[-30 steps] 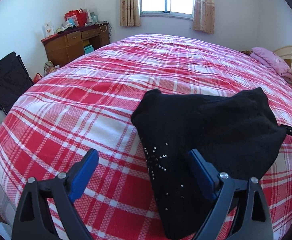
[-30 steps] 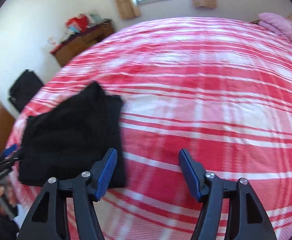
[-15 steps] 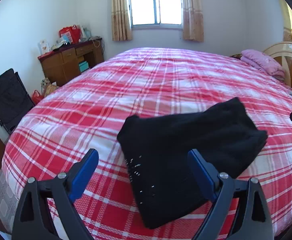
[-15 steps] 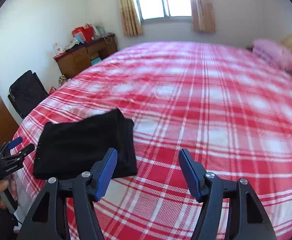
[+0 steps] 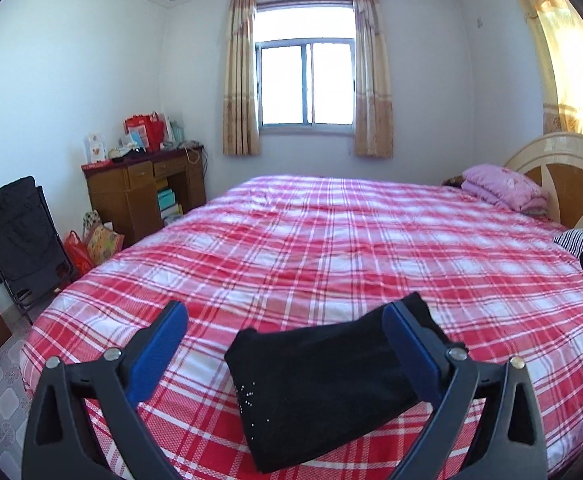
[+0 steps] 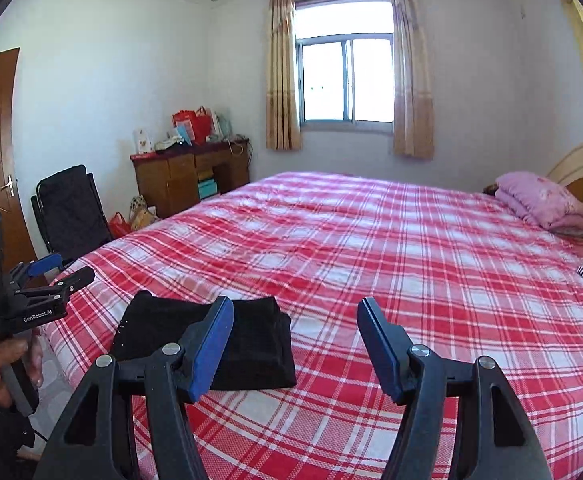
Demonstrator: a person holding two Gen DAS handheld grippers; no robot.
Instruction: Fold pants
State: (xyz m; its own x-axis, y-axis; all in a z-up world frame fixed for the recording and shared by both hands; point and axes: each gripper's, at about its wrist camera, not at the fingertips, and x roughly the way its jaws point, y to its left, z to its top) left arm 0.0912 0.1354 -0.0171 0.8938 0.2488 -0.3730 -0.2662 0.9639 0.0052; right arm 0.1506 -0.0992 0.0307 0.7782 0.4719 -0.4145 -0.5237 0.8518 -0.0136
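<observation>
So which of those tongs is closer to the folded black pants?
Left, as far as I can judge. The left tongs, jaws opening, hang directly above the pants. The right tongs hover beside them, over bare bedspread.

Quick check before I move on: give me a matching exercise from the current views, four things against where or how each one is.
Things:
1. black pants
2. pink quilt
3. wooden desk
4. folding chair

Places or states:
A. on the floor by the left wall, folded up
B. folded, lying on the bed's near edge, with no fingers on it
C. by the headboard, at the bed's far right
D. against the far wall left of the window, with clutter on top

Pairs: 1-B, 2-C, 3-D, 4-A
</observation>
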